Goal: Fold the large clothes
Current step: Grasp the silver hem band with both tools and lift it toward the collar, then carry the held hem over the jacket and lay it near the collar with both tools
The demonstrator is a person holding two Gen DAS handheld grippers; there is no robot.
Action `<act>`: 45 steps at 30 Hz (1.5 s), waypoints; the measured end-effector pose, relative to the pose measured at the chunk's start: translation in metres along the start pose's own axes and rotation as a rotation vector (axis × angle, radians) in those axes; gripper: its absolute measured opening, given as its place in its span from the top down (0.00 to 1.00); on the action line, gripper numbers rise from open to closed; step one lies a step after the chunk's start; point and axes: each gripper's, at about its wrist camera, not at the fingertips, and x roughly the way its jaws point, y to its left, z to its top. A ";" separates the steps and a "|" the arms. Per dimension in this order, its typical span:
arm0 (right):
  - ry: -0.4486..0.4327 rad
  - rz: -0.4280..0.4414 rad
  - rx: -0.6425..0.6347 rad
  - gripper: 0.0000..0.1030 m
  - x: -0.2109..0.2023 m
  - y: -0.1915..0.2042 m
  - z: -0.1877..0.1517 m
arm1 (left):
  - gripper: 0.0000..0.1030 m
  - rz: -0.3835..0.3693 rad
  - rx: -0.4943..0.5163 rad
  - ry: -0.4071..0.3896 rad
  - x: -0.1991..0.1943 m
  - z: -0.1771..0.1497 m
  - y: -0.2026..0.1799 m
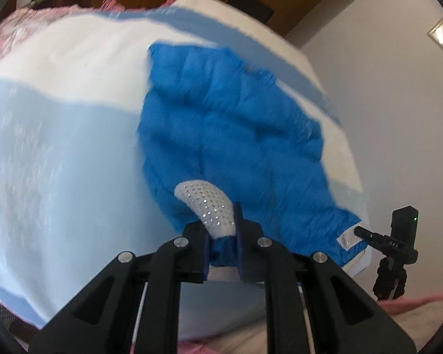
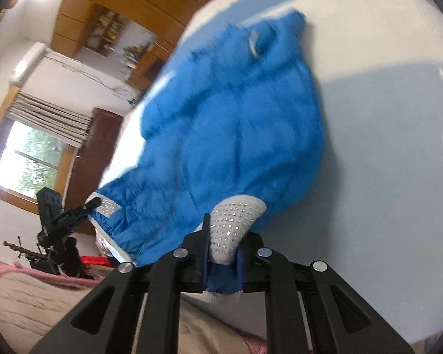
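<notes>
Evidently the fold is mid-lift: the left gripper (image 1: 221, 244) and right gripper (image 2: 223, 262) are each clenched on a studded grey cuff of the puffy bright-blue quilted jacket (image 1: 230, 135), which fills the middle of both views. Next, I judge, both cuffs need carrying together across its body. Beneath lies a pale-blue-and-white bed sheet (image 1: 59, 153); a wooden-framed window (image 2: 29, 162) shows at left of the right view.

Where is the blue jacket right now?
The blue jacket lies spread on the pale blue and white bed cover, its near hem pinched in both the left gripper and the right gripper.
</notes>
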 end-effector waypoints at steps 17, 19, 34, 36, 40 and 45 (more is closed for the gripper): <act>-0.027 0.016 -0.031 0.87 0.039 0.006 0.242 | 0.88 -0.072 -0.024 -0.114 0.093 0.213 -0.016; -0.023 0.015 -0.013 0.87 0.051 -0.001 0.263 | 0.88 -0.050 -0.045 -0.105 0.117 0.239 -0.011; 0.077 -0.039 0.202 0.85 0.148 -0.096 0.336 | 0.83 0.095 -0.157 0.088 0.252 0.306 0.043; 0.081 -0.008 0.231 0.84 0.144 -0.099 0.336 | 0.81 0.056 -0.179 0.112 0.249 0.309 0.049; 0.063 0.054 0.250 0.77 0.129 -0.097 0.337 | 0.76 -0.100 -0.293 0.122 0.226 0.316 0.070; -0.032 0.037 0.197 0.45 0.094 -0.080 0.332 | 0.67 -0.153 -0.284 0.078 0.182 0.318 0.074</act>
